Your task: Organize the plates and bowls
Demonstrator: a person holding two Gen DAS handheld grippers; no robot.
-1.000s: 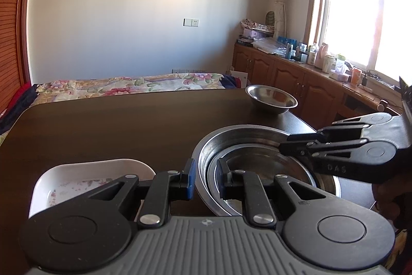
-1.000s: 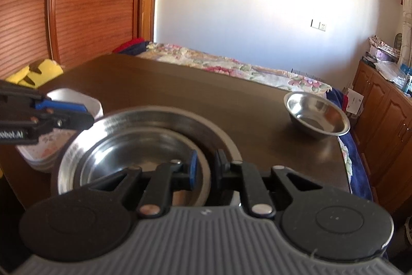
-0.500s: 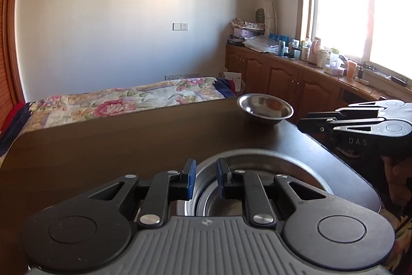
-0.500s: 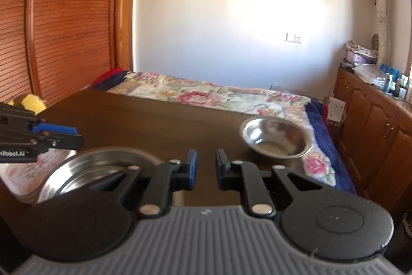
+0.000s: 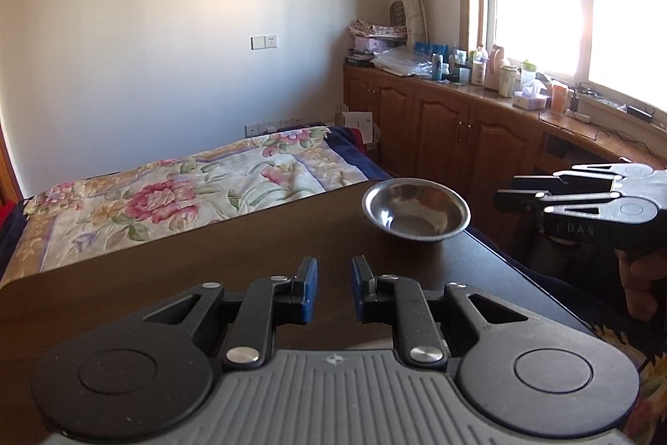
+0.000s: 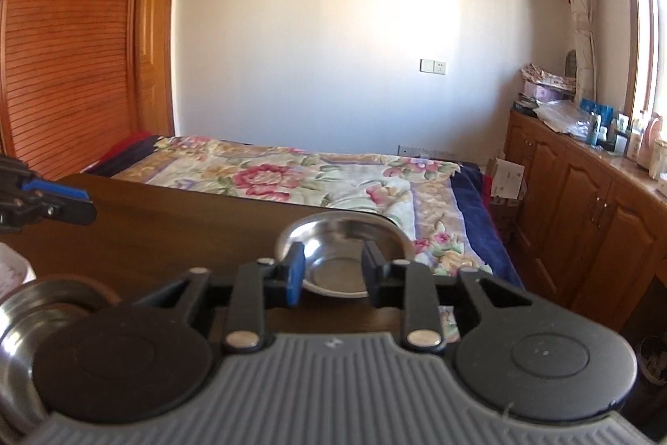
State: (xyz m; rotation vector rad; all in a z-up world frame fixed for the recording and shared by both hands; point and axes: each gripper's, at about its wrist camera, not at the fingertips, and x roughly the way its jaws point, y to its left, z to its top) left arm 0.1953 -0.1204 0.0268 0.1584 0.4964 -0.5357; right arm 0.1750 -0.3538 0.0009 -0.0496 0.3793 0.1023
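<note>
The small steel bowl (image 6: 339, 259) sat alone near the far right corner of the dark table (image 5: 208, 261), close to the edge that faced the flowered bed (image 5: 187, 186). The right claw (image 6: 333, 272) was lined up on it, its 2 fingers spread to a moderate gap with the bowl showing between them, though it looked to be short of the rim and touching nothing. From the other side, that claw (image 5: 506, 190) hung in the air to the right of the bowl, beyond the table's edge, with part of a hand (image 5: 642, 278) under it.

The left claw (image 5: 333, 290) hovered low over bare table, its fingers at a narrow gap and empty. At the near left, the rim of a bigger steel bowl (image 6: 25, 324) showed, which I took to be the stack this one belonged in.

To my eye, the step was to fetch the lone bowl. It would go best by bringing 1 finger inside the rim and 1 outside, pinching the thin wall squarely. Polished steel is slippery, and so close to the edge a nudge could push it off.
</note>
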